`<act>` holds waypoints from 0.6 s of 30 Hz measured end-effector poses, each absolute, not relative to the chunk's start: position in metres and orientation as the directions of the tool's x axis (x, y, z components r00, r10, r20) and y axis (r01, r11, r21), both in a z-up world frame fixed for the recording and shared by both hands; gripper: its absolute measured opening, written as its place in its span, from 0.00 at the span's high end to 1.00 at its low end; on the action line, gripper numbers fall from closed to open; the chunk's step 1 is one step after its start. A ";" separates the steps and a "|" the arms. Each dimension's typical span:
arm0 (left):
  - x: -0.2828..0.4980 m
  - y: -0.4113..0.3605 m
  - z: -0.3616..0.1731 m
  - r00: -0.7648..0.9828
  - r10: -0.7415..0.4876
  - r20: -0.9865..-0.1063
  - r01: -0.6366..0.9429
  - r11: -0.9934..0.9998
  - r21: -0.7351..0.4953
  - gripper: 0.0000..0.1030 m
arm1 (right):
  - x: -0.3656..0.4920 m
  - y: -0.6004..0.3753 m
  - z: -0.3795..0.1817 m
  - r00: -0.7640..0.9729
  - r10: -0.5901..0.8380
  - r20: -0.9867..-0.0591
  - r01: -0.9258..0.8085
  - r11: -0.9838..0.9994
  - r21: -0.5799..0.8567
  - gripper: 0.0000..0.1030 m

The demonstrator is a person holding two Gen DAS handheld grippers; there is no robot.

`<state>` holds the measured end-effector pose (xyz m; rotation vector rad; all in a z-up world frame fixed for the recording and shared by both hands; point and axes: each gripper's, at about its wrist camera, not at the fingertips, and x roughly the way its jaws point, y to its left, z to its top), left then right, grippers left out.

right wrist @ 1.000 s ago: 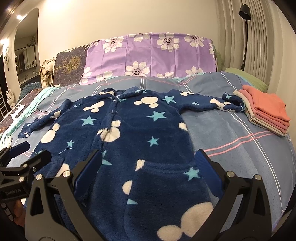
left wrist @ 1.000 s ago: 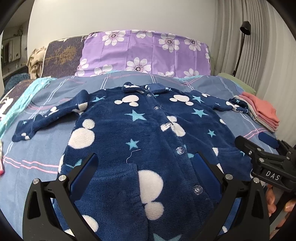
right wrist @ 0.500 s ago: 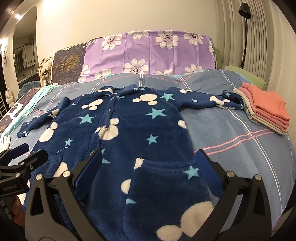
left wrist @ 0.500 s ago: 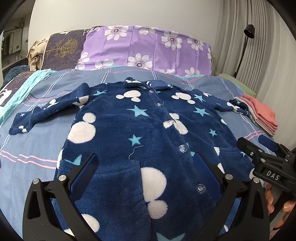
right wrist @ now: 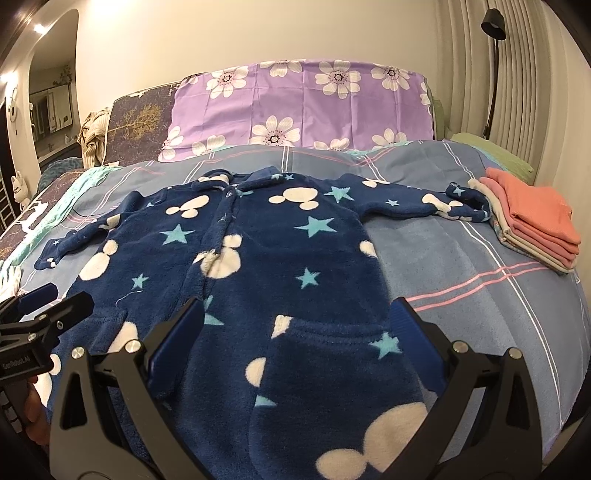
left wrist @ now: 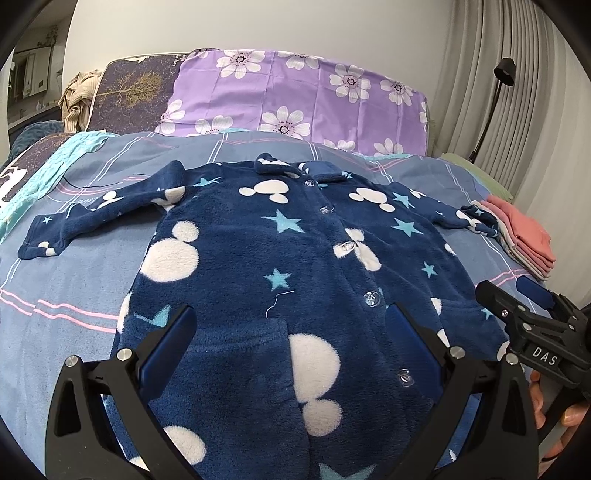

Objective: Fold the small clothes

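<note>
"DAS" on right claw [left wrist: 532, 310]

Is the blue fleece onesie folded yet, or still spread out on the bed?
Spread flat, not folded. The onesie lies front up on the bedsheet, both sleeves stretched out to the sides; both grippers are open, holding nothing.

My view takes in a bed [right wrist: 480, 295] covered by a blue-grey sheet with pink and white stripes, filling the lower frame. A purple floral pillow [right wrist: 303, 107] leans against a plain cream wall [right wrist: 221, 33] at top centre. A black lamp [right wrist: 494, 22] stands before pale pleated curtains [right wrist: 469, 66] at upper right. At upper left, ceiling spotlights [right wrist: 38, 27] glow above an arched opening [right wrist: 51, 92].
</note>
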<state>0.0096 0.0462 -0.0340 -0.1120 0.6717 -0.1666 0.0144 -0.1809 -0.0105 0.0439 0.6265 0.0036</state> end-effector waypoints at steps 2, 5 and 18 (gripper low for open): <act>0.010 0.047 -0.034 0.774 -0.190 -0.604 0.117 0.980 -0.159 0.01 | 0.014 -0.181 -0.011 0.810 0.016 -0.586 0.009 0.999 0.039 0.02; 0.011 0.049 -0.031 0.779 -0.202 -0.594 0.123 0.978 -0.171 0.01 | 0.015 -0.179 -0.008 0.812 0.012 -0.584 0.001 1.000 0.022 0.02; 0.064 0.228 0.009 0.785 0.139 -0.604 -0.238 0.967 -0.086 0.30 | 0.050 -0.181 0.017 0.803 -0.014 -0.596 -0.033 0.997 -0.067 0.02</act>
